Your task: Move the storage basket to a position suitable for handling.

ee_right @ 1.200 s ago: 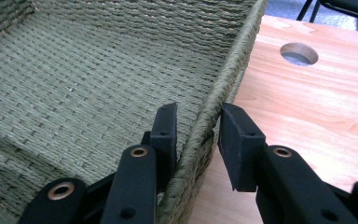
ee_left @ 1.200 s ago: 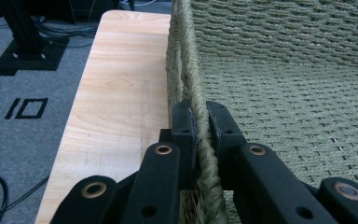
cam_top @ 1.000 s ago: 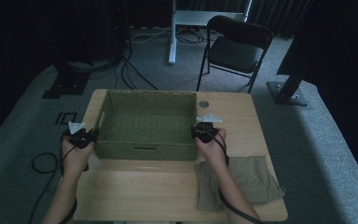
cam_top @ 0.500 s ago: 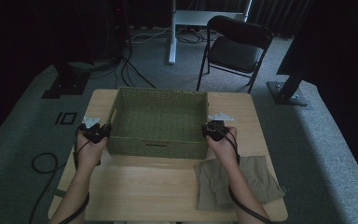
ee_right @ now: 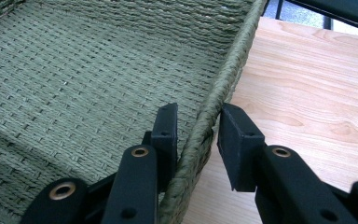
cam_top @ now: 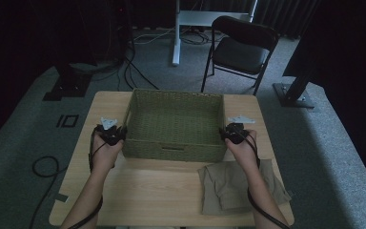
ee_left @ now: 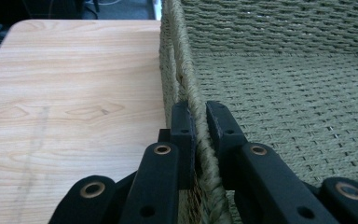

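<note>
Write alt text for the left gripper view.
The left gripper is clamped on the braided rim of a green woven basket, one black finger outside the wall and the other inside. The basket's bare woven floor lies to the right; a light wooden table lies to the left.

My left tool (ee_left: 199,122) and right tool (ee_right: 199,128): black jaws, brass rivets, grey plates, trailing black cables; forearms bare.

place: recording studio/lab | signs: black curtains, floor cables (cam_top: 138,71), stand bases, folding chair (cam_top: 240,50), grey carpet
</note>
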The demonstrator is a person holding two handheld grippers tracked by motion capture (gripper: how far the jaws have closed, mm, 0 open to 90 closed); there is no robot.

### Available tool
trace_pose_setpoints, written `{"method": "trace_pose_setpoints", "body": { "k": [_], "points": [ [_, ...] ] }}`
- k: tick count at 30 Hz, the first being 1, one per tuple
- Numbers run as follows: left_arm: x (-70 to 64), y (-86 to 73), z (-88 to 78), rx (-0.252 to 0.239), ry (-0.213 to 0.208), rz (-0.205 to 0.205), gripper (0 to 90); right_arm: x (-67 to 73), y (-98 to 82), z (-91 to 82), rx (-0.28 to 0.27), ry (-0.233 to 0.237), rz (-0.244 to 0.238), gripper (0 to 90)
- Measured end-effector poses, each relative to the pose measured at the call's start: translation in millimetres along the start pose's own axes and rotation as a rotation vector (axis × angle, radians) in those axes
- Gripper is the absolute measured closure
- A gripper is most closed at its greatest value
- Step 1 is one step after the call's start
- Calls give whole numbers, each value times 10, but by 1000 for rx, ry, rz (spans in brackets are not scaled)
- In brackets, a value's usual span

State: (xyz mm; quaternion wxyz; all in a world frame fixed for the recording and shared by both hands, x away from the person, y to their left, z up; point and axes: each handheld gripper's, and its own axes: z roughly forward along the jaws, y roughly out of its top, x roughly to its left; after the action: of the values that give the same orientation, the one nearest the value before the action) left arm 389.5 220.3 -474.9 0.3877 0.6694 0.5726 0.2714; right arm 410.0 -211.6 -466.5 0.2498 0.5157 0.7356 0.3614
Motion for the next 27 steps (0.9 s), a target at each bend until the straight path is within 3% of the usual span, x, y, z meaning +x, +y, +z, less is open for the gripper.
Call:
{"method": "trace_pose_setpoints", "body": {
  "k": [6,19,27],
  "points": [
    [-84,-14,-16,6,-1,11,826,-85,-42,-49,-2,6,8,683],
    [-113,-93,-133,13,-16,24,821,-87,-119,-131,-11,26,16,681],
    [-115,-161,-230,14,-25,25,817,-61,-142,-173,-3,27,-10,683]
  ]
}}
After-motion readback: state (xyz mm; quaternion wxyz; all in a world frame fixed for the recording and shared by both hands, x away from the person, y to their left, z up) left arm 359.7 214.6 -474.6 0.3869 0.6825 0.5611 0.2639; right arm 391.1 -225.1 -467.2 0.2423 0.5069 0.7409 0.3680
